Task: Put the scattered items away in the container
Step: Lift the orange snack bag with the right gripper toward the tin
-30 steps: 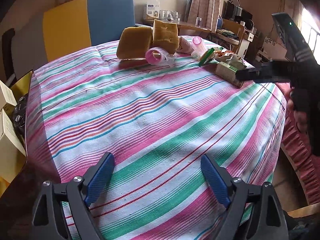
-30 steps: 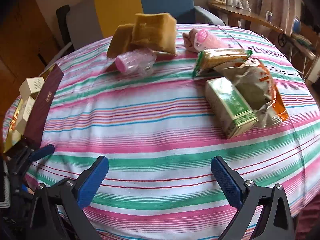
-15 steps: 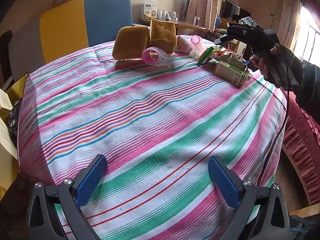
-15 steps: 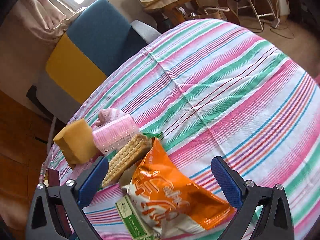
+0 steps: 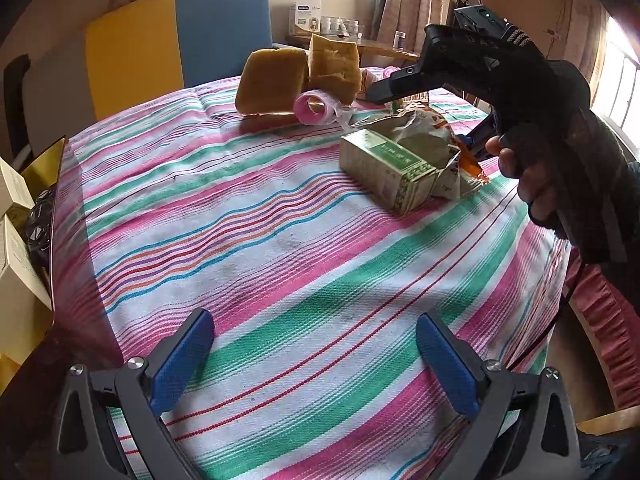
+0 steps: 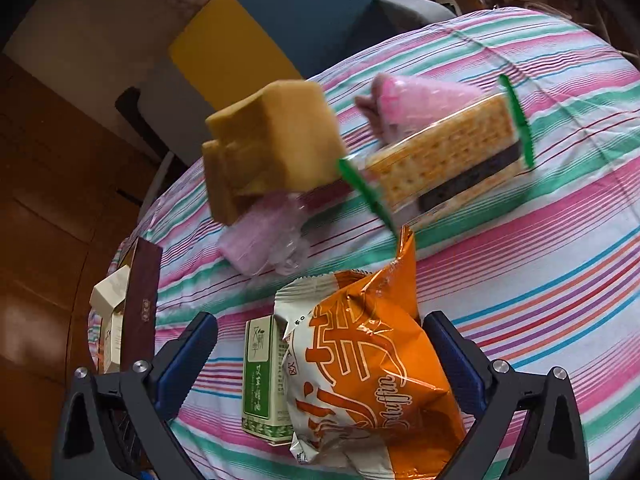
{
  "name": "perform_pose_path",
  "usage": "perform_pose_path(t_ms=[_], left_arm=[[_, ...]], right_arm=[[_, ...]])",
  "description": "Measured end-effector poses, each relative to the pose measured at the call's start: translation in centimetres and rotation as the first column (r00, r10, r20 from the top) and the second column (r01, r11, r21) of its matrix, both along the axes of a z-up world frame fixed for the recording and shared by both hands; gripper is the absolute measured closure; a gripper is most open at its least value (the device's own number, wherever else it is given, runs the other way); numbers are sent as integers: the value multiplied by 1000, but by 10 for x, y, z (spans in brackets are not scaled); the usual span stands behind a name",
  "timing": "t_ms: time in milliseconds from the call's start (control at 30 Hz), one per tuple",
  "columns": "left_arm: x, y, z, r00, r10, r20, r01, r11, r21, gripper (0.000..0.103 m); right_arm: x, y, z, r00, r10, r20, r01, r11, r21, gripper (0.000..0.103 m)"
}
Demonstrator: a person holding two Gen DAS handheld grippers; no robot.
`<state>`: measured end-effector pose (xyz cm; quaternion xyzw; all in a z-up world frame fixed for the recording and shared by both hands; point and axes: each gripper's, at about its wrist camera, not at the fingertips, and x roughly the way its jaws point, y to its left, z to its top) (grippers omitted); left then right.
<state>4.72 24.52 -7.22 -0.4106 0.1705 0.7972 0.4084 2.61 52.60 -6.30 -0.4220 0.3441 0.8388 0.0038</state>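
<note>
An orange snack bag is lying crumpled against a green box on the striped desk. Behind them a clear cracker pack, pink rolls and two tan sponges are sitting clustered together. The dark container is standing open at the desk's edge.

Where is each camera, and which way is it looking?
Left wrist view: sits on the left gripper, open over bare striped tablecloth, facing across the table; the right hand shows.
Right wrist view: sits on the right gripper, open, looking down over the orange snack bag; only its blue fingers show.
Both show the green box and yellow sponges.
</note>
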Motion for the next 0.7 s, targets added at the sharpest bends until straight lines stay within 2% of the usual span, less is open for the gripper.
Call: perform_pose_path(t_ms=[233, 367, 467, 533, 633, 700], left_arm=[[2, -14, 3, 999, 33, 21, -33, 999, 1, 0], [1, -20, 4, 998, 49, 39, -49, 999, 12, 0], [1, -22, 4, 998, 54, 40, -54, 998, 13, 0], [2, -21, 4, 998, 57, 33, -58, 998, 8, 0], [4, -19, 3, 998, 62, 22, -62, 998, -1, 0], [4, -19, 3, 998, 64, 17, -64, 998, -4, 0]], right_arm=[[2, -59, -2, 995, 99, -21, -100, 993, -56, 0], [20, -74, 3, 996, 91, 2, -91, 995, -44, 0], [45, -78, 14, 999, 41, 31, -43, 997, 67, 0], [63, -78, 22, 998, -5, 60, -6, 982, 187, 0], [86, -72, 26, 989, -82, 124, 31, 930, 366, 0], [96, -69, 23, 979, -120, 162, 35, 892, 450, 0]])
